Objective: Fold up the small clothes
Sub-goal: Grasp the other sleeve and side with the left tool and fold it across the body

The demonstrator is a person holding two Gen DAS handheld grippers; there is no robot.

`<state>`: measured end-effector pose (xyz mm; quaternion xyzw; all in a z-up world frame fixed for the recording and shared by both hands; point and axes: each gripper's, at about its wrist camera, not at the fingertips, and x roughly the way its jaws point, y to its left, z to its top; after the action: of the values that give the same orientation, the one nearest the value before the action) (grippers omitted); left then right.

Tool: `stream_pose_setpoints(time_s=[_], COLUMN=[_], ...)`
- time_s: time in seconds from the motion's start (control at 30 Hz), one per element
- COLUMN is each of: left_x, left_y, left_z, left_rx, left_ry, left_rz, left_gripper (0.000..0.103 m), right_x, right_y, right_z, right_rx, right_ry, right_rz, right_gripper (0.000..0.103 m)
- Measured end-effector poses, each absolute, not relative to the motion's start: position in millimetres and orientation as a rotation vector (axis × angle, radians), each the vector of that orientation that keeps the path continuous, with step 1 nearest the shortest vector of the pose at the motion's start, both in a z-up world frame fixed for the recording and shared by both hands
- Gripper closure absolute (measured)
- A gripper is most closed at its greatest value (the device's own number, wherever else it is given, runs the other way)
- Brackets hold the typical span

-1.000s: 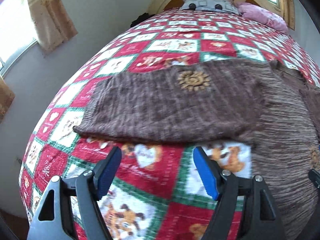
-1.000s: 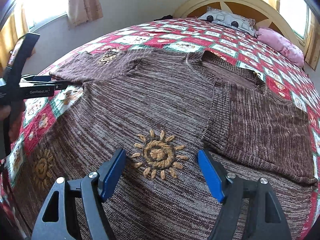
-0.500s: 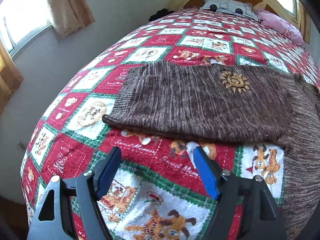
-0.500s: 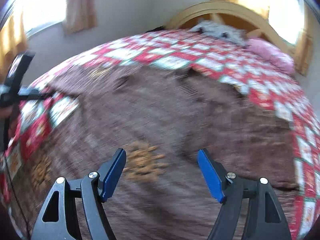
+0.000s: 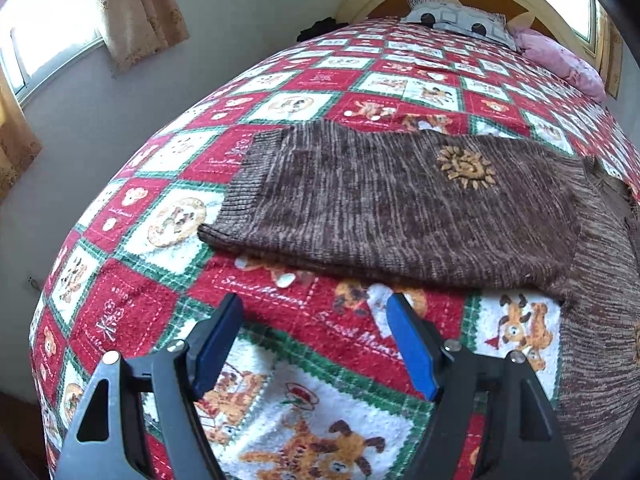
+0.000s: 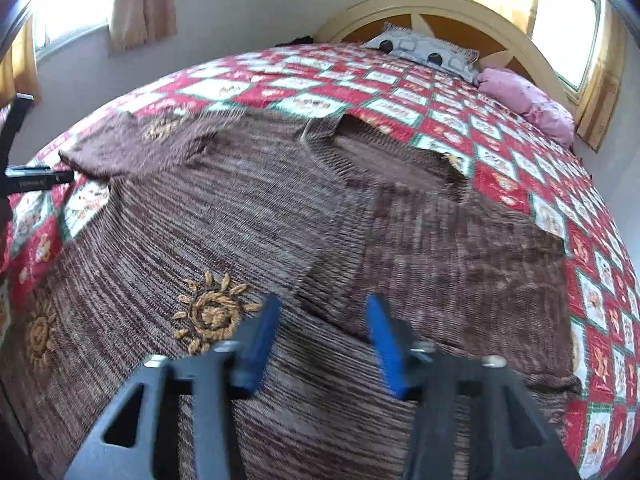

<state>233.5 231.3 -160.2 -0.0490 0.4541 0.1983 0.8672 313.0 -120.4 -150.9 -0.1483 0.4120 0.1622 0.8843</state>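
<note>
Sweater (image 6: 280, 220) flat on bed quilt (image 5: 280, 320) | left gripper (image 5: 316, 340) wide open, empty, over quilt | right gripper (image 6: 320, 336) closing, nothing visibly pinched | risk: pads close on air or catch only one knit layer.

A bedroom in a home. A bed (image 5: 304, 92) fills the view, spread with a red, green and white patchwork quilt (image 5: 168, 216) of cartoon animals. At the far end stand a curved wooden headboard (image 6: 448, 6), a grey pillow (image 6: 424, 50) and a pink pillow (image 6: 528, 104). Curtained windows (image 6: 76, 8) sit in plain pale walls (image 5: 248, 4).
</note>
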Motion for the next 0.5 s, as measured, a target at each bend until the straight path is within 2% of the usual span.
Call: stream_pose_setpoints(time_s=[0.1, 0.47, 0.5], left_x=[234, 239, 238], left_y=[238, 259, 263], left_z=[-158, -161, -161], left_rx=[-0.118, -0.240, -0.273], left_ry=[0.942, 0.940, 0.939], left_rz=[0.418, 0.414, 0.406], left_gripper=[0.026, 0.026, 0.025], right_x=[319, 307, 305], right_y=[-119, -96, -99], right_z=[-151, -153, -151], right_rx=[-0.279, -0.303, -0.299], right_ry=[0.871, 0.858, 0.853], right_rz=[0.332, 0.372, 0.368], right_gripper=[0.102, 0.103, 0.099])
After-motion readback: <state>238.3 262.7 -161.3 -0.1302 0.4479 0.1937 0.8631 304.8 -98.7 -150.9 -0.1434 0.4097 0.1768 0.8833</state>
